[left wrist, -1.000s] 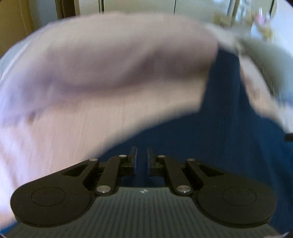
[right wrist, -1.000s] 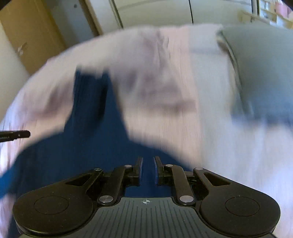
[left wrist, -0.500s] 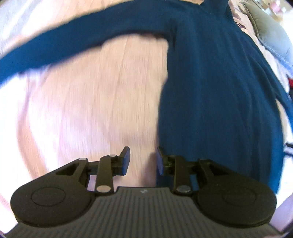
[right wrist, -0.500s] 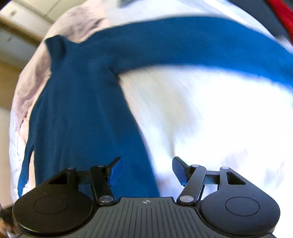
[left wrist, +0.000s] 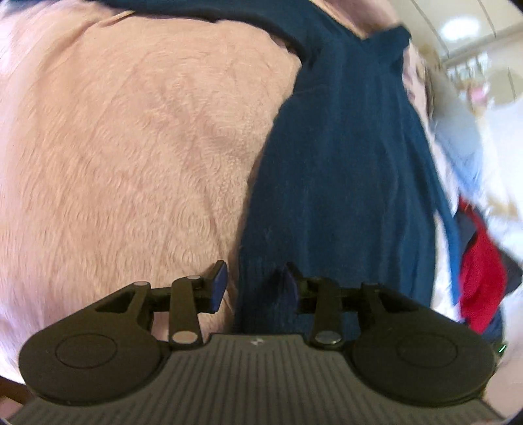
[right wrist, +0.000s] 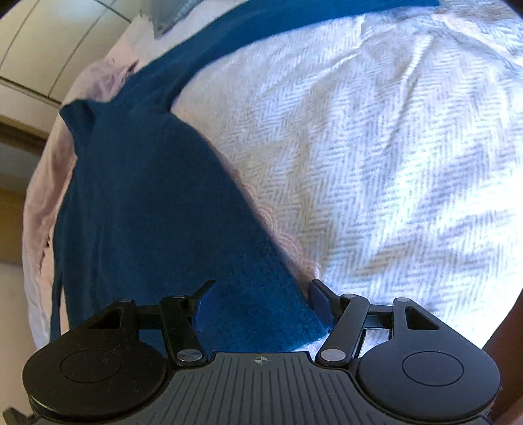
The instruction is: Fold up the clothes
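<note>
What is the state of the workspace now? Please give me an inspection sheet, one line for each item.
Surface: a bed; pink fleecy blanket in the left wrist view, white herringbone bedspread in the right wrist view.
Job's things: blue sweater spread flat, one sleeve stretched out sideways.
Clutter: red garment at the bed's edge; grey pillow far off.
Grippers: left gripper opening, straddling the sweater's side edge, not clamping it; right gripper open over the sweater's hem corner, pads apart from the cloth.
Cables: nothing seen.
Surroundings: pale cupboard doors; the rest is blurred.
</note>
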`<state>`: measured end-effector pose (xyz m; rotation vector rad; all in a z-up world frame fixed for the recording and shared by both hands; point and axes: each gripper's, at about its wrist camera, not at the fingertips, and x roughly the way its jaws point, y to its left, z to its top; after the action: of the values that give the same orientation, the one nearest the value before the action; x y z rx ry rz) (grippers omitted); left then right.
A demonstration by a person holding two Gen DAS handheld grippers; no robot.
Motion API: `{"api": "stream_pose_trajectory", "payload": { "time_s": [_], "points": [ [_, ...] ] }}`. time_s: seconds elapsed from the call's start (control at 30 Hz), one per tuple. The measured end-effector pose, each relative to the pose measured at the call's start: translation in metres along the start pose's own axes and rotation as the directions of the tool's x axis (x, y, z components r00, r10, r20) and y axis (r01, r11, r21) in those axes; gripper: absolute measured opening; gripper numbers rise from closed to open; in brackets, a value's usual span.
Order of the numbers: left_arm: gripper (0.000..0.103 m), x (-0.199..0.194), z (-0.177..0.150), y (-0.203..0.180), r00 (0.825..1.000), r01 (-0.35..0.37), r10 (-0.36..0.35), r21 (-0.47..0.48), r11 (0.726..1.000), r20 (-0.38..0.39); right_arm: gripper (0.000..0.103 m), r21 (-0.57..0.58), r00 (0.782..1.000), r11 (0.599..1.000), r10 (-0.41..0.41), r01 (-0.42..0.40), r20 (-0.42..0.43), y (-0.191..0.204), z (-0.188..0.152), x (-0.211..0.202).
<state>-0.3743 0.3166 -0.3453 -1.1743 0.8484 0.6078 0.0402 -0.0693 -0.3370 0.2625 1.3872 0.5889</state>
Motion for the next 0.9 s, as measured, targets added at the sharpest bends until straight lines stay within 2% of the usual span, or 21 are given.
{"api": "stream_pose_trajectory", "payload": {
  "time_s": [0.03, 0.07, 0.1, 0.13, 0.17, 0.23, 0.33, 0.4, 0.43, 0.5, 0.53, 0.57, 0.6, 0.63, 0.67, 0.7, 0.73, 0.77, 0.83, 0.87, 0.9],
  "points": [
    [0.03, 0.003, -0.002, 0.003, 1.0, 0.009, -0.009, -0.021, 1.0, 0.001, 0.058, -0.01, 1.0, 1.0, -0.007, 0.007, 0.0, 0.0, -0.001, 0.0],
    [0.023, 0.005, -0.005, 0.002, 1.0, 0.008, -0.008, -0.014, 1.0, 0.004, 0.03, -0.028, 1.0, 0.999, -0.021, 0.021, -0.012, 0.001, -0.001, 0.0],
    [0.006, 0.007, -0.007, 0.0, 1.0, 0.006, -0.006, -0.004, 1.0, 0.007, 0.007, -0.045, 0.999, 0.998, -0.035, 0.034, -0.024, 0.002, -0.001, 0.001],
    [0.005, 0.008, -0.01, -0.001, 1.0, 0.004, -0.004, 0.006, 1.0, 0.011, 0.007, -0.063, 0.998, 0.997, -0.05, 0.048, -0.035, 0.003, -0.001, 0.002],
    [0.005, 0.0, -0.013, -0.006, 0.998, -0.006, 0.004, 0.031, 1.0, 0.057, 0.007, -0.083, 0.998, 0.995, -0.051, 0.049, -0.031, 0.004, 0.0, -0.002],
    [0.005, -0.019, -0.019, -0.017, 0.987, -0.031, 0.018, 0.082, 0.996, 0.157, 0.006, -0.12, 1.0, 0.993, -0.017, 0.019, 0.017, 0.005, 0.002, -0.022],
    [0.005, -0.041, -0.03, -0.021, 0.972, -0.058, 0.026, 0.132, 0.99, 0.233, 0.006, -0.139, 0.996, 0.99, 0.044, -0.034, 0.076, -0.006, 0.002, -0.056],
    [0.007, -0.028, -0.041, -0.022, 0.975, -0.133, 0.101, 0.158, 0.978, 0.197, 0.006, -0.151, 0.997, 0.988, 0.034, -0.023, 0.07, -0.018, -0.006, -0.059],
    [0.007, -0.021, -0.047, -0.023, 0.974, -0.171, 0.141, 0.172, 0.97, 0.177, 0.006, -0.146, 0.999, 0.989, 0.011, -0.005, 0.039, -0.023, -0.011, -0.049],
    [0.008, -0.014, -0.055, -0.032, 0.96, -0.251, 0.22, 0.186, 0.95, 0.171, 0.007, -0.148, 0.997, 0.987, -0.073, 0.069, -0.019, -0.026, -0.017, -0.031],
    [0.008, -0.018, -0.058, -0.041, 0.955, -0.268, 0.231, 0.2, 0.943, 0.188, 0.008, -0.168, 0.993, 0.98, -0.112, 0.106, -0.024, -0.022, -0.019, -0.028],
    [0.011, -0.026, -0.06, -0.048, 0.942, -0.301, 0.254, 0.216, 0.929, 0.219, 0.012, -0.204, 0.99, 0.97, -0.14, 0.135, -0.007, -0.014, -0.02, -0.031],
    [0.012, -0.034, -0.062, -0.055, 0.927, -0.336, 0.278, 0.231, 0.913, 0.251, 0.026, -0.24, 0.986, 0.956, -0.169, 0.167, 0.014, -0.006, -0.021, -0.037],
    [0.012, -0.042, -0.063, -0.062, 0.911, -0.371, 0.3, 0.245, 0.896, 0.284, 0.032, -0.278, 0.977, 0.937, -0.207, 0.211, 0.045, 0.003, -0.022, -0.044],
    [0.012, -0.049, -0.065, -0.068, 0.886, -0.419, 0.331, 0.256, 0.871, 0.325, 0.045, -0.317, 0.969, 0.915, -0.231, 0.249, 0.093, 0.012, -0.024, -0.053],
    [0.012, -0.052, -0.067, -0.073, 0.864, -0.454, 0.349, 0.263, 0.851, 0.363, 0.05, -0.356, 0.961, 0.894, -0.234, 0.272, 0.148, 0.02, -0.026, -0.061],
    [0.012, -0.054, -0.069, -0.078, 0.841, -0.487, 0.364, 0.268, 0.831, 0.4, 0.05, -0.394, 0.954, 0.873, -0.227, 0.289, 0.197, 0.028, -0.028, -0.067],
    [0.012, -0.049, -0.069, -0.083, 0.848, -0.472, 0.348, 0.271, 0.839, 0.399, 0.05, -0.432, 0.95, 0.852, -0.21, 0.294, 0.232, 0.036, -0.031, -0.068],
    [0.012, -0.037, -0.067, -0.091, 0.868, -0.431, 0.31, 0.278, 0.859, 0.388, 0.05, -0.496, 0.953, 0.823, -0.174, 0.278, 0.246, 0.055, -0.034, -0.052],
    [0.013, -0.025, -0.068, -0.093, 0.887, -0.401, 0.289, 0.29, 0.869, 0.361, 0.05, -0.521, 0.958, 0.812, -0.157, 0.264, 0.241, 0.059, -0.038, -0.044],
    [0.016, -0.009, -0.072, -0.092, 0.893, -0.409, 0.307, 0.305, 0.86, 0.33, 0.05, -0.54, 0.963, 0.804, -0.146, 0.249, 0.227, 0.057, -0.045, -0.036]
  ]
}}
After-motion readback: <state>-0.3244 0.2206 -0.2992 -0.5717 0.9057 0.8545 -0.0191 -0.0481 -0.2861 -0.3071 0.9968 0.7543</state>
